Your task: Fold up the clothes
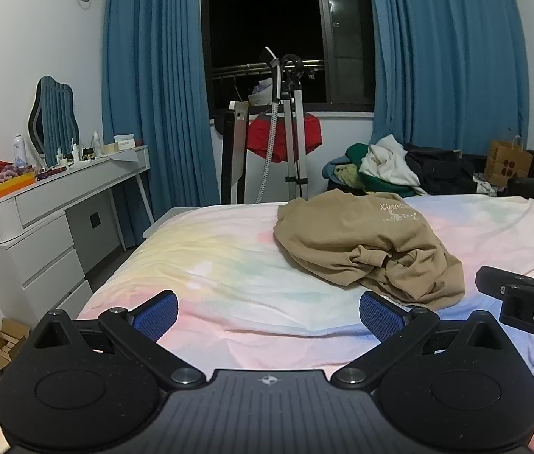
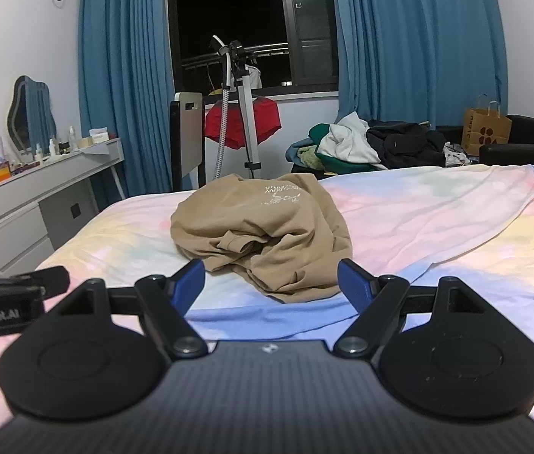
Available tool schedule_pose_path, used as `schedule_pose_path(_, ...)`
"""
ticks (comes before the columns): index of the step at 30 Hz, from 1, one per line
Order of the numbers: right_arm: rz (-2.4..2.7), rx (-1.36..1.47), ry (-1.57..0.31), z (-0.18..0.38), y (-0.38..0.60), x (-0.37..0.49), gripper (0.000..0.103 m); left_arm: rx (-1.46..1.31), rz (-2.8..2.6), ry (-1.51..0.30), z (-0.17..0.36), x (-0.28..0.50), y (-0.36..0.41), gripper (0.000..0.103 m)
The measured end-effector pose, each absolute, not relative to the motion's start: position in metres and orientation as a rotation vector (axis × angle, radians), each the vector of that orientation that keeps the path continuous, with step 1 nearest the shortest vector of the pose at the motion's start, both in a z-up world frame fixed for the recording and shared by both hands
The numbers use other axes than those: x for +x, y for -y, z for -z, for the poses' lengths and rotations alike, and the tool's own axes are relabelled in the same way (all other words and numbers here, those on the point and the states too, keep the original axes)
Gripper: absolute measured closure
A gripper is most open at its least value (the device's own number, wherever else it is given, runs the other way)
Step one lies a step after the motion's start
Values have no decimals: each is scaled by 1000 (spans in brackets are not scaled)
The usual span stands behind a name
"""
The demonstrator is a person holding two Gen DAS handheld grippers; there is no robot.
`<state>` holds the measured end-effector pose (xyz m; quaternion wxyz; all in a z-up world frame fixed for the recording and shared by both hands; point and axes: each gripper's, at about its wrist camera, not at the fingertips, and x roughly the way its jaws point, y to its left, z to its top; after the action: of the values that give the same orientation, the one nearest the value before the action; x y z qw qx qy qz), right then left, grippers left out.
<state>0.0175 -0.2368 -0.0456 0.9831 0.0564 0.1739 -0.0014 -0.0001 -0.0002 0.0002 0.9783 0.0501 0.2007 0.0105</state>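
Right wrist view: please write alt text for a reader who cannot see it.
A crumpled tan sweatshirt lies on a bed with a pastel rainbow sheet, just ahead of the open, empty right gripper. Behind are blue curtains, a dark window and a heap of clothes.
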Motion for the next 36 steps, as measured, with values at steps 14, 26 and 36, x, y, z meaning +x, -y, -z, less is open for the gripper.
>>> schedule_pose_path(14,10,120,-335,46,238,20,24,71,-13,-393,-2,-1,1,0)
schedule_pose_path(26,17,121,-332,45,239,18,24,67,-11,-381,-2,-4,2,0)
schedule_pose_path(36,19,124,-331,46,240,18,24,60,-13,-390,1,-3,0,0)
